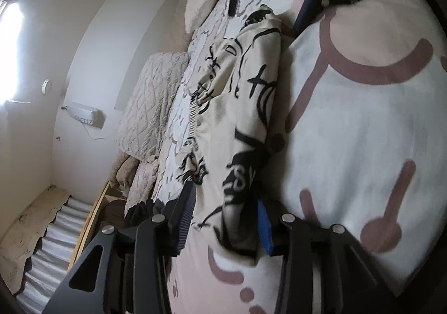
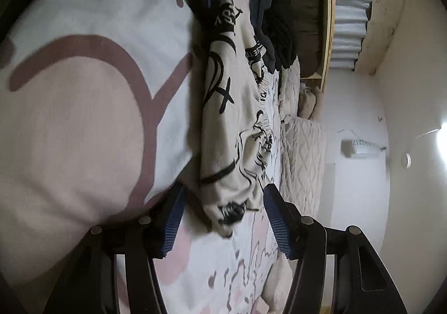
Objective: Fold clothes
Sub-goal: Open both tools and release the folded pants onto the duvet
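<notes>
Bed (image 1: 363, 124) with white-pink cover carrying brown line pattern fills both views. Cream garment (image 1: 243, 107) with black print lies in long folded strip on it. Left tongs (image 1: 223, 219) spread, one end of garment between pads. Right tongs (image 2: 220, 219) spread around other end. Quilted pillows (image 1: 151, 107) at 9 o'clock. White wall (image 1: 92, 42) behind. Dark clothes (image 2: 279, 42) at 1 o'clock in right view.

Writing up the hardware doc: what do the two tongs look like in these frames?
Both match: the left tongs and right tongs have matte black angular linkage arms with cutouts, round silver pivot bolts, and blue ribbed finger pads. No cables, markings or sleeves visible.
</notes>
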A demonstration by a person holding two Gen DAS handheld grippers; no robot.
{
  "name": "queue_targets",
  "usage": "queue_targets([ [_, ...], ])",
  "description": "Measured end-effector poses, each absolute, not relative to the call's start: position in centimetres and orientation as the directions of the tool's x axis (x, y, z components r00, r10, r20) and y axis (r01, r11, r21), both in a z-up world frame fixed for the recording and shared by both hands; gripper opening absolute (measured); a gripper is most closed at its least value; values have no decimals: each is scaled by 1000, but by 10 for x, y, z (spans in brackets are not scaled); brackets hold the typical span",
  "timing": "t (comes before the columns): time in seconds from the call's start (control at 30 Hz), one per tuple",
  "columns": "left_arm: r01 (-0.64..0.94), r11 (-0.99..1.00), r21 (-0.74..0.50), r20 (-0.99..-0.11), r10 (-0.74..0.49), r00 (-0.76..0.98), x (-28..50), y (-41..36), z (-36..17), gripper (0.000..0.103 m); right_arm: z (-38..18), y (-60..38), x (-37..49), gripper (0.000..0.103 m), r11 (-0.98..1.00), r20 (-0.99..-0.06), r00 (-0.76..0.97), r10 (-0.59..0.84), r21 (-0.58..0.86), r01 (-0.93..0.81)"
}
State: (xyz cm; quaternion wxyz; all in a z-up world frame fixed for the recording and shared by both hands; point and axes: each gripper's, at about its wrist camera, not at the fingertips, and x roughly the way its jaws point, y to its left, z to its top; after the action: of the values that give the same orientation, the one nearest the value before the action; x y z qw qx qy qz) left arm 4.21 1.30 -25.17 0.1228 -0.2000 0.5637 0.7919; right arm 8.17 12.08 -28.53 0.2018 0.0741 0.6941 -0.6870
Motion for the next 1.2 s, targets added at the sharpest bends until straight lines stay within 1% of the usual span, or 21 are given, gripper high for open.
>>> queue_targets([
  [0.03,-446,-364,818,-488,-26,-873,38,12,-249,25,-285,121,74,59,33,-372,-911,-180,-928,372],
  [0.1,-487,-431,760,-551,-31,-834,30,9,-244,17,-284,120,60,59,9,-363,-914,-183,-930,368],
  [0.13,-493,-449,745,-564,-31,-825,29,9,-243,17,-284,119,56,59,-5,-353,-917,-185,-933,360],
  [0.2,-499,-476,724,-579,-28,-815,26,9,-241,17,-286,117,52,49,-16,-339,-923,-181,-937,348],
  [0.27,-504,-516,693,-599,-23,-801,23,8,-238,16,-292,115,44,27,-16,-336,-928,-158,-939,343],
  [0.3,-505,-540,673,-610,-19,-792,22,7,-236,15,-293,113,42,20,-16,-345,-927,-149,-936,351],
  [0.33,-505,-560,657,-618,-16,-786,20,6,-234,12,-293,111,39,10,-16,-355,-925,-139,-933,360],
  [0.37,-498,-585,640,-621,-11,-784,19,4,-228,11,-294,109,36,9,-16,-364,-922,-130,-929,369],
  [0.43,-479,-633,607,-620,-1,-784,17,-2,-217,10,-277,104,39,8,-43,-380,-916,-129,-920,388],
  [0.53,-424,-739,523,-619,13,-785,8,-19,-187,10,-227,93,41,8,-109,-388,-911,-143,-908,404],
  [0.6,-368,-813,452,-612,18,-791,2,-38,-158,10,-190,83,39,8,-143,-379,-912,-158,-905,401],
  [0.73,-258,-912,320,-594,19,-804,-5,-80,-105,10,-127,59,33,8,-226,-393,-900,-188,-875,429],
  [0.9,-131,-969,210,-552,-8,-834,1,-145,-53,10,-79,12,35,8,-287,-439,-855,-278,-811,510],
  [1.03,-156,-965,210,-566,10,-824,9,-161,-64,10,-65,-38,39,7,-308,-427,-829,-362,-784,538],
  [1.07,-164,-964,211,-570,15,-821,12,-165,-68,10,-63,-51,36,3,-314,-425,-824,-374,-778,544],
  [1.2,-197,-957,215,-586,34,-809,20,-179,-81,10,-64,-78,41,3,-325,-420,-817,-395,-768,552],
])
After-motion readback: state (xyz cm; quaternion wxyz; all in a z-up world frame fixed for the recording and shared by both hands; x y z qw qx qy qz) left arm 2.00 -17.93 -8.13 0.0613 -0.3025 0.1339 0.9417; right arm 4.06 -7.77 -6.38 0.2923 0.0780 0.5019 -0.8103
